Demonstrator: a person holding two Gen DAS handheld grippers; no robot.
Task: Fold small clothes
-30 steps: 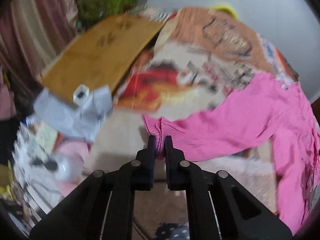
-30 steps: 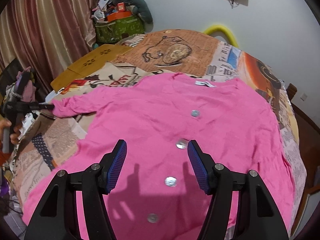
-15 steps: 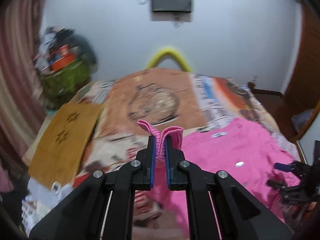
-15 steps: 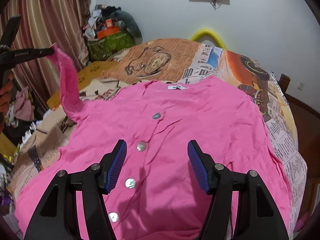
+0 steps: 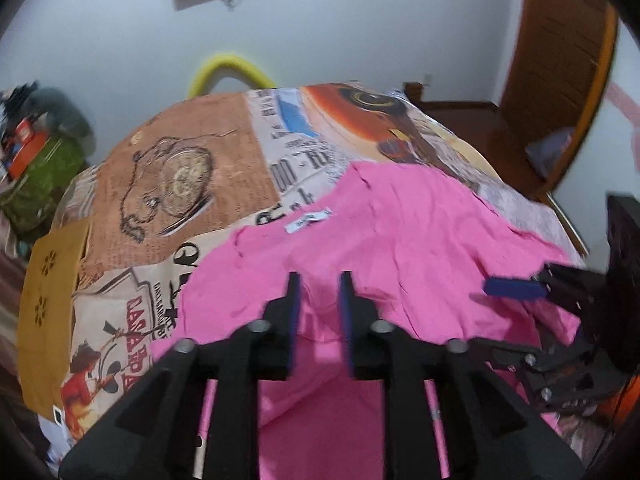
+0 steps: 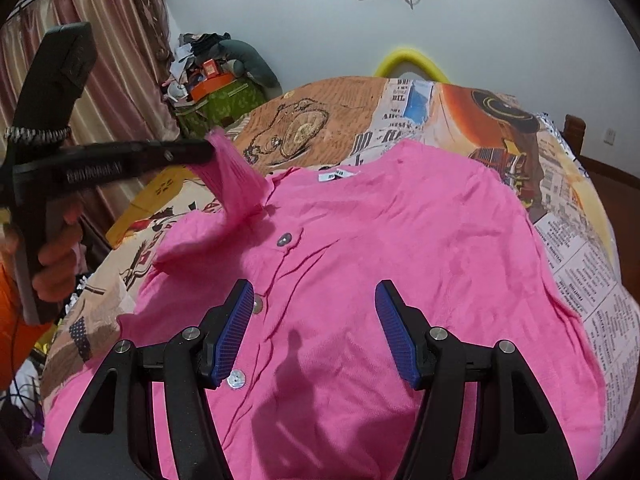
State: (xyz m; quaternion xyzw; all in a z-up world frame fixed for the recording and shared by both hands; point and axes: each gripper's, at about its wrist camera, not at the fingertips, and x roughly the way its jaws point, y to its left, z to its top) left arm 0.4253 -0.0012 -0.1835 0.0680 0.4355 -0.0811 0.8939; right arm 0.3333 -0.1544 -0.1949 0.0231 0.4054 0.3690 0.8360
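**A:** Two grippers, then. Start at the left of the right wrist view.

**B:** A hand holds the left gripper at centre left. The cuff of the sleeve stands raised at its tips. Its jaws have just been opening, and its own camera shows a clear gap between the pads with only pink cloth beyond.

**A:** And the garment?

**B:** The pink cardigan lies flat, buttons up, mid-frame on the printed bedspread.

**A:** Lower centre?

**B:** The right gripper hangs over the button front, its fingers well apart and gripping nothing.

**A:** Changed from a second ago?

**B:** The sleeve lay stretched out to the left, pinched tight — now it arches up over the shoulder. The right gripper's fingers stand as wide as before.
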